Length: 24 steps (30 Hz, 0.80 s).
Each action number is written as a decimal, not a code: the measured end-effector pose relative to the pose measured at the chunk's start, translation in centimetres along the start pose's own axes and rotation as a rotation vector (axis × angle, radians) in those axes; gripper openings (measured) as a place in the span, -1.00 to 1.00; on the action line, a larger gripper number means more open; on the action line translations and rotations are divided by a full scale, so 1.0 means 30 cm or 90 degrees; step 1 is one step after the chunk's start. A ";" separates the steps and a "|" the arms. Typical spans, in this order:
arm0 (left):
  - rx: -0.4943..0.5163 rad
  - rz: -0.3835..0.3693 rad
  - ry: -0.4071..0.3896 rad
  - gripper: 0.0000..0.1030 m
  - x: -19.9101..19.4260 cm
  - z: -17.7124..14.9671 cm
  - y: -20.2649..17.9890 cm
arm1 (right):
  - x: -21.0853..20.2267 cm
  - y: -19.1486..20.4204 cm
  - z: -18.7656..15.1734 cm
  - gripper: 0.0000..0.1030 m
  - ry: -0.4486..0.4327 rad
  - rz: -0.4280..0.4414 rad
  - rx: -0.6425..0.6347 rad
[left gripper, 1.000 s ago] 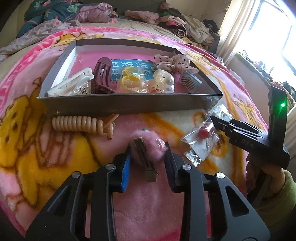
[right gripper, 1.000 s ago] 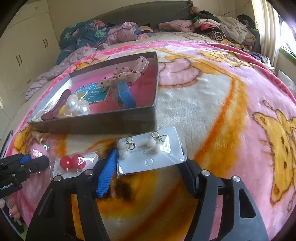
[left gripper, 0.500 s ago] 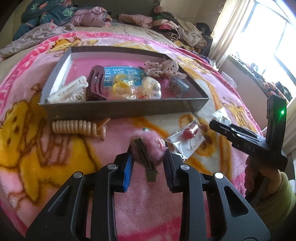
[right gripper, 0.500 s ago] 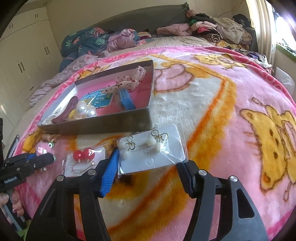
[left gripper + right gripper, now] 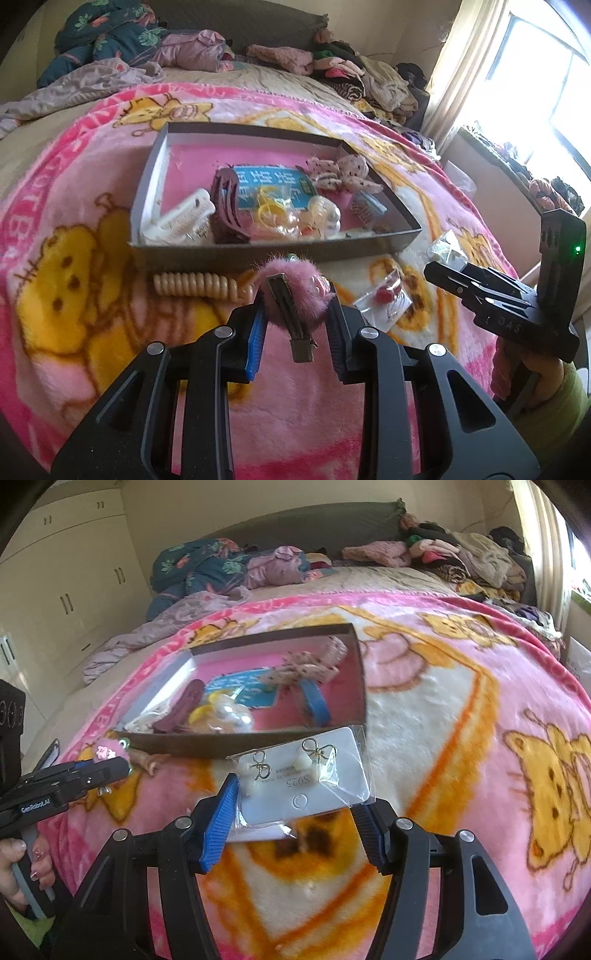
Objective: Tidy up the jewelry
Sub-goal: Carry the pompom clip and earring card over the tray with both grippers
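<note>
Jewelry sits partly in a grey tray [image 5: 147, 192] at frame centre on the pink blanket [image 5: 66, 295] covering the bed. Left to right in the left wrist view: beige spiral hair tie [image 5: 195, 285] just outside the tray's front wall; left claw [image 5: 295, 317] clamped on a pink fluffy hair clip [image 5: 299, 291], lifted off the blanket; bagged red earrings [image 5: 384, 297] lying right of it. Right wrist view: right claw [image 5: 295, 812] grips a carded pair of bow earrings [image 5: 306, 779] in clear wrap, pads against both edges, held before the tray's near wall.
</note>
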State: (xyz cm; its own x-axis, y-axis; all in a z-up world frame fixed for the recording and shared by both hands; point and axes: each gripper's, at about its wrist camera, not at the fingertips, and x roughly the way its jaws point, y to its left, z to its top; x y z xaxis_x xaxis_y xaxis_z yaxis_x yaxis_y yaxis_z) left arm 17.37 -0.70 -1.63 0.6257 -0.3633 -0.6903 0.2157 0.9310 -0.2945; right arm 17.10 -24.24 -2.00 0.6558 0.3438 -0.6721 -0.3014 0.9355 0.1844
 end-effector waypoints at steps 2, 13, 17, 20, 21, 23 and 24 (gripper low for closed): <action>0.003 0.001 -0.004 -0.58 -0.009 0.015 0.005 | 0.001 0.018 0.017 0.12 -0.003 0.004 -0.005; 0.017 0.007 -0.017 -0.58 -0.006 0.117 0.017 | 0.014 0.064 0.101 0.12 -0.023 0.021 -0.019; 0.023 0.011 -0.019 -0.58 0.007 0.149 0.019 | 0.031 0.058 0.130 0.12 -0.028 0.026 -0.017; 0.023 0.013 -0.021 -0.58 0.026 0.176 0.021 | 0.045 0.053 0.151 0.12 -0.033 0.028 -0.019; 0.022 0.012 -0.020 -0.58 0.035 0.182 0.022 | 0.051 0.052 0.159 0.12 -0.034 0.029 -0.020; 0.021 0.011 -0.018 -0.58 0.051 0.196 0.022 | 0.063 0.047 0.173 0.12 -0.036 0.030 -0.022; 0.022 0.012 -0.016 -0.58 0.065 0.206 0.020 | 0.071 0.045 0.180 0.12 -0.036 0.030 -0.023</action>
State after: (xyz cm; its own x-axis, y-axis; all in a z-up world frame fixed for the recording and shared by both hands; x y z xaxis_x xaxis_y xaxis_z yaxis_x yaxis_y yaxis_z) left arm 23.35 -0.64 0.93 0.6483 -0.3458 -0.6783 0.2298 0.9382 -0.2586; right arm 21.83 -21.82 0.69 0.6779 0.3917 -0.6221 -0.3562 0.9153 0.1880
